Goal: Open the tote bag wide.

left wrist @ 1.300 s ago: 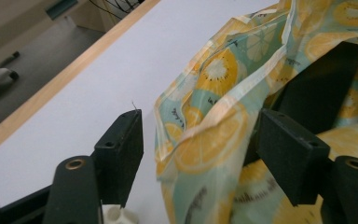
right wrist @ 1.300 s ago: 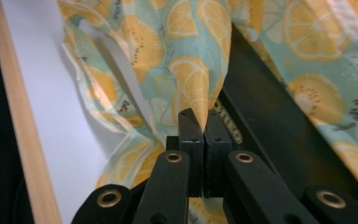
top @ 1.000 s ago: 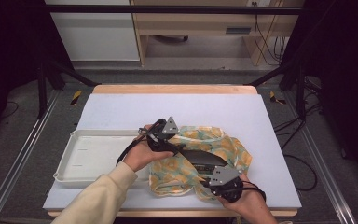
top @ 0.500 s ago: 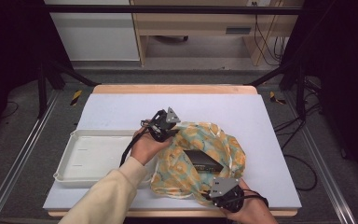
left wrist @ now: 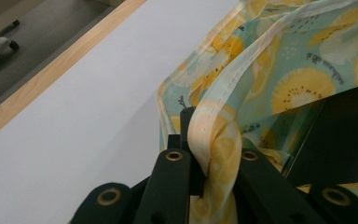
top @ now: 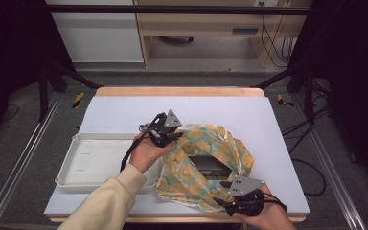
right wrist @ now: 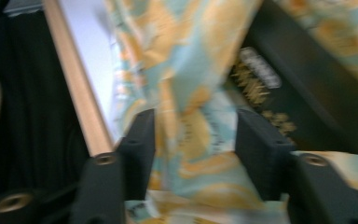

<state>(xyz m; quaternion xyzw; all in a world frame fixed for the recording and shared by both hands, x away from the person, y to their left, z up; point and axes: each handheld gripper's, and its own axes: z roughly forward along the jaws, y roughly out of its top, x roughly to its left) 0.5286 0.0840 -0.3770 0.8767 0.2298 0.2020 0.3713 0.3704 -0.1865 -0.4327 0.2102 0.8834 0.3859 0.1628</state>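
A teal cloth with yellow lemon prints [top: 199,172] lies bunched at the middle of the white table [top: 124,110], wrapped loosely round a dark box [top: 210,165]. My left gripper [top: 175,136] is at the cloth's far left corner. In the left gripper view it [left wrist: 209,140] is shut on the pale hem of the cloth [left wrist: 270,60], with the box [left wrist: 340,135] to the right. My right gripper [top: 222,204] is at the front edge of the table. In the blurred right gripper view its jaws [right wrist: 196,135] stand apart with cloth [right wrist: 186,93] between them, beside the box [right wrist: 307,79].
A shallow white tray [top: 96,160] sits on the table left of the cloth, under the left forearm. The table's wooden front edge [right wrist: 77,88] runs close beside the right gripper. Bare table lies beyond the cloth, toward the back edge.
The right gripper has moved toward the front edge and the cloth has stretched out that way. The left gripper has lifted the far corner a little up and back.
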